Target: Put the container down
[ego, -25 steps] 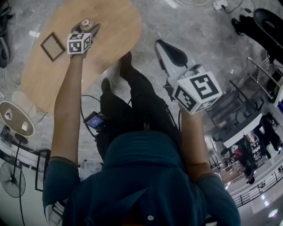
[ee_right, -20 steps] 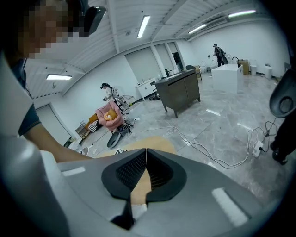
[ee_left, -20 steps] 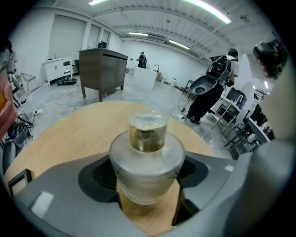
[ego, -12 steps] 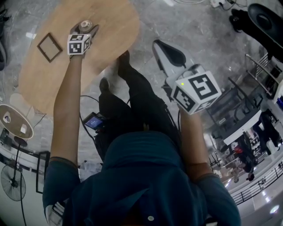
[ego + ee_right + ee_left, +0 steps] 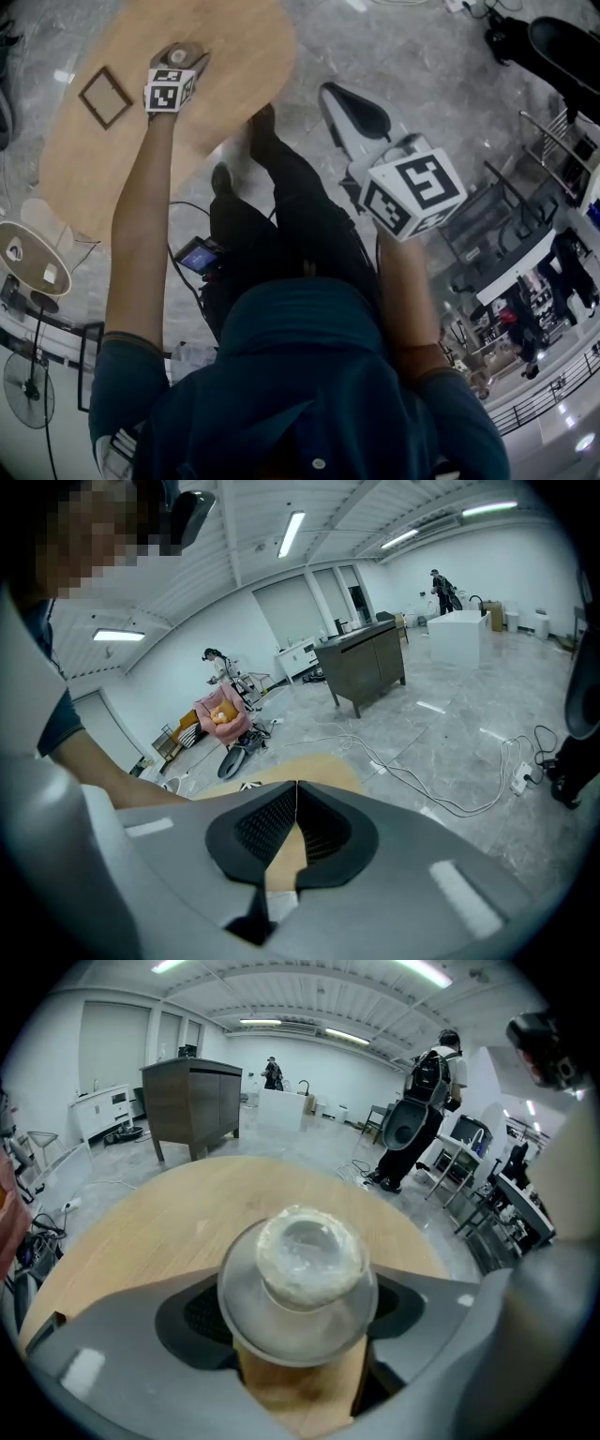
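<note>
Left gripper grasping the container at the wooden desk

Its fingers press the clear container's two sides, low over the desk top; contact with the wood cannot be told. A small frame lies apart on the desk. The right gripper is held off the desk, fingers clenched together on nothing.
</note>
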`<state>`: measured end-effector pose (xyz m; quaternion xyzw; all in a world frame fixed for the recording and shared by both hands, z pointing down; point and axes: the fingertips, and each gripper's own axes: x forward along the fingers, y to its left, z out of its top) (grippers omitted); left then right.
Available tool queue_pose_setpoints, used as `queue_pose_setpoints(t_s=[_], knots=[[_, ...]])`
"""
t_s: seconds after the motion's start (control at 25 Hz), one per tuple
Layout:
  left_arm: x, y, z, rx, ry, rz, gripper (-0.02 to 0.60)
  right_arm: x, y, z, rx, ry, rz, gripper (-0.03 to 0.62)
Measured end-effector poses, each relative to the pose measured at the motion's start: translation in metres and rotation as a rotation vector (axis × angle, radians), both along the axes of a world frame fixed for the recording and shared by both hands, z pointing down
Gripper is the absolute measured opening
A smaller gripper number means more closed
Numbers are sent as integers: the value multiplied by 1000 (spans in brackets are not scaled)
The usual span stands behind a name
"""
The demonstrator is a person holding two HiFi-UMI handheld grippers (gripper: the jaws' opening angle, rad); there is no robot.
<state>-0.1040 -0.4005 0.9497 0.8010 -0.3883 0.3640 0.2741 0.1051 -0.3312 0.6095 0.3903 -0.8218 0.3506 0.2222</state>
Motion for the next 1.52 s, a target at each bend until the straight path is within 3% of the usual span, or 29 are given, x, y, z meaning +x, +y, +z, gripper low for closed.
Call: queue_pose_setpoints(t_s=[0.28,0.56,0.88,1.0,1.16,1.4,1.52], knots=[[8,5,-14,4,19,40,377,1,5,-11,21,-8,6,11],[-9,6,-84,88,52,39,376,-17,13,-50,83,-41,-4,11],[-44,7,-225,301,75,18,309,-41,25,-119,204,-91,-17,11],[-67,14,-293,365,133,-14,265,-59,28,-158,273,-109,-16,11],[-96,40,-394,468,213,-69,204,-84,47,-214,364,-122,-23,11],[-150,88,-520,608,275,-101,128,-131,75,-281,484,-114,-50,9],[-153,114,-569,673,299,-104,79,-130,88,-301,529,-106,-65,9]])
